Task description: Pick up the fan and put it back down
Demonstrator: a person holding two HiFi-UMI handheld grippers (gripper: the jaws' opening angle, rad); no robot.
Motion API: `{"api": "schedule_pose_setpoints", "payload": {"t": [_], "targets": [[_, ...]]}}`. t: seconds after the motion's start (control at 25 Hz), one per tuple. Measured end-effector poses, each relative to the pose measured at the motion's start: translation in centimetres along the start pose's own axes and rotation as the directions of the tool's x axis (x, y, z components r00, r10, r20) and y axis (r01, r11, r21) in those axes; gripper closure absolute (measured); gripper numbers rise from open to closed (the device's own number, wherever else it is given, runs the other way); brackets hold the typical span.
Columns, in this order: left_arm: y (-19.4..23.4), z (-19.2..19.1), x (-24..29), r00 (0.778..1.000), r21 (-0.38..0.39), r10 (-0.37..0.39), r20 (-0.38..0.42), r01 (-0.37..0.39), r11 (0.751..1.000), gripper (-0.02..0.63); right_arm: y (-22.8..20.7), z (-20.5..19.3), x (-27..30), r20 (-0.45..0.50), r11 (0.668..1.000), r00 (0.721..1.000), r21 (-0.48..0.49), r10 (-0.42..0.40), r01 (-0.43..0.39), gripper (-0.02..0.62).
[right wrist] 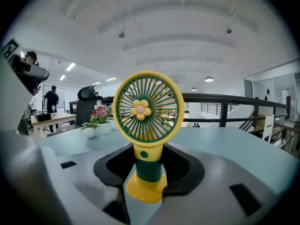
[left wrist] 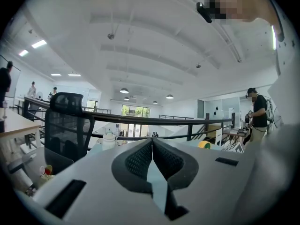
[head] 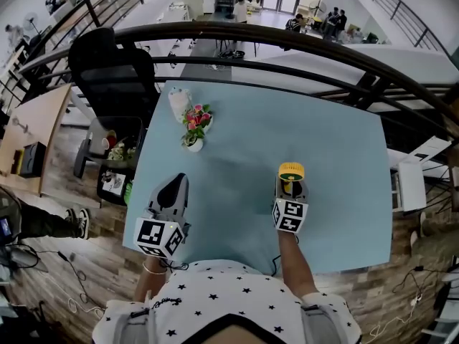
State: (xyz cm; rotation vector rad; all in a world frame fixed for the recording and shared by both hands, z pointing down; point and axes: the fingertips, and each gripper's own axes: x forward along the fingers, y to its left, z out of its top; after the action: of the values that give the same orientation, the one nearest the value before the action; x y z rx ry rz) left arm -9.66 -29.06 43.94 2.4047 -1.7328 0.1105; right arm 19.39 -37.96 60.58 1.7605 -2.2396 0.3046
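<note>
Fan: yellow housing, green grille with a flower-shaped hub, green stem, yellow base. It stands upright between the jaws of the right gripper, grille facing the gripper camera. The jaws are partly spread and clamp the green stem from both sides. Whether the base touches the surface below cannot be told.

In the head view, the fan and right gripper are above the near middle of the light blue table.

Left gripper: jaws pressed together, nothing between them. It sits over the table's near left edge, well apart from the fan.

A white flower pot with pink blooms stands at the far left of the table, a white bottle just behind it. A black office chair stands beyond that corner.
</note>
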Motion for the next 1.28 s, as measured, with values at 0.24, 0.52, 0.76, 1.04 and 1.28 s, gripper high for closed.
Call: {"api": "schedule_pose_setpoints", "payload": {"t": [0.24,0.52,0.76,1.04,1.28], "targets": [[0.2,-0.2,0.3,1.000,-0.003,0.005,-0.009,-0.005,1.000,0.577,-0.2,-1.0,0.8,-0.029,1.000,1.000,-0.001,-0.001,0.001,0.420],[0.4,-0.5,0.2,1.000,-0.011,0.017,-0.013,-0.017,1.000,0.577,-0.1,-2.5,1.3,-0.064,1.000,0.998,0.008,0.006,-0.006,0.420],[0.6,-0.5,0.2,1.000,-0.017,0.024,-0.013,-0.024,1.000,0.577,0.0,-3.1,1.7,-0.084,1.000,0.996,0.012,0.008,-0.007,0.420],[0.7,-0.3,0.1,1.000,-0.019,0.026,-0.013,-0.026,0.999,0.577,-0.3,-3.9,1.8,-0.106,1.000,0.994,0.024,0.002,0.001,0.420],[0.8,-0.3,0.1,0.999,-0.018,0.029,-0.013,-0.029,0.999,0.577,-0.2,-4.7,1.8,-0.125,1.000,0.992,0.031,0.003,0.001,0.420]]}}
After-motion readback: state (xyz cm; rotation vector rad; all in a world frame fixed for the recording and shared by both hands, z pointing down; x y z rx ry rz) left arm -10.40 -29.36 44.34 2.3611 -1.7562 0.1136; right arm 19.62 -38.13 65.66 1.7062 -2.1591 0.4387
